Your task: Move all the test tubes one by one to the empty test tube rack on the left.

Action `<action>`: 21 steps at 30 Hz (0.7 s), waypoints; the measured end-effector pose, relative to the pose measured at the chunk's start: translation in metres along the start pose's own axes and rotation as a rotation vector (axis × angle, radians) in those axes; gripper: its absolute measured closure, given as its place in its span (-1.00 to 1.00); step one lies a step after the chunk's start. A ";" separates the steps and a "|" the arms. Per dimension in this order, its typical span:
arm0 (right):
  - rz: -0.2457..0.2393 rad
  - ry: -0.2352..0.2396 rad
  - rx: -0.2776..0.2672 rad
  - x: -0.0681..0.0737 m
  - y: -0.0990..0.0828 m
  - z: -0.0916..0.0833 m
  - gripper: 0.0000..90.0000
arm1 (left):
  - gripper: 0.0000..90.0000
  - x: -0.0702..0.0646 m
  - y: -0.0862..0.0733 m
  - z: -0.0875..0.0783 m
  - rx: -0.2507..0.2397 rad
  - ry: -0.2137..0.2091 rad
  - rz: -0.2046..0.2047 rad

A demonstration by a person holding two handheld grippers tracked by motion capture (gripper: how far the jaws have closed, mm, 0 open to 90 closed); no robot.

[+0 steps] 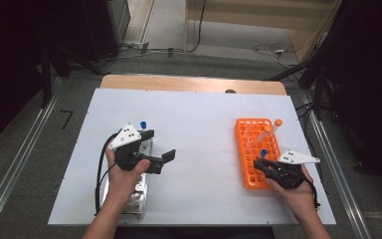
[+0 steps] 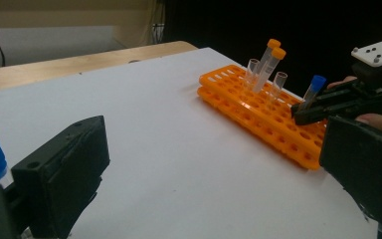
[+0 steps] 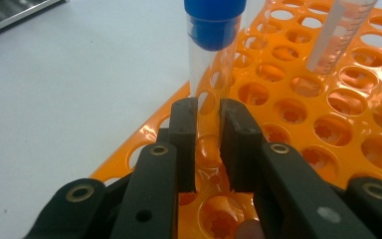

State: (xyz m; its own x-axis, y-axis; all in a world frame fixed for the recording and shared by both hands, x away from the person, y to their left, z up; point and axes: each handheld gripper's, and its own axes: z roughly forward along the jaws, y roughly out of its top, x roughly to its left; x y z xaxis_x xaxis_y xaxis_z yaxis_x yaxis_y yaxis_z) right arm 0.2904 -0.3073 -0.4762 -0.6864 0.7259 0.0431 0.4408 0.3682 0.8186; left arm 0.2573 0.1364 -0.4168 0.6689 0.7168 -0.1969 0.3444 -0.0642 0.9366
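While my right gripper (image 3: 209, 144) pinched the blue-capped tube (image 3: 211, 64) over the orange rack (image 3: 328, 124), its tilt risked missing a hole. My left gripper (image 1: 156, 147) hung spread, holding nothing.

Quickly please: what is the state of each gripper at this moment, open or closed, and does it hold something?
Left gripper: open, holding nothing.
Right gripper: closed on a blue-capped tube over the orange rack.
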 end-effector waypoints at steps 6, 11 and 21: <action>0.056 0.005 -0.015 -0.004 0.010 -0.008 0.66 | -1.00 -0.007 0.002 0.003 0.009 -0.002 0.042; 0.042 0.000 -0.068 0.003 0.024 -0.019 0.66 | -1.00 -0.011 0.003 0.003 0.006 -0.011 0.050; 0.021 0.088 -0.106 0.023 0.040 -0.022 0.67 | -1.00 -0.016 0.007 -0.002 -0.001 -0.013 0.061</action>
State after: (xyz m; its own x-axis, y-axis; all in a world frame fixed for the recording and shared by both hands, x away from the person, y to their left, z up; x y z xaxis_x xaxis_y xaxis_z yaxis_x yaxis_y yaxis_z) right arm 0.2791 -0.2887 -0.4297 -0.7279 0.6773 0.1070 0.3948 0.2865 0.8729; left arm 0.2476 0.1264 -0.4069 0.6967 0.7029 -0.1432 0.3023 -0.1067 0.9472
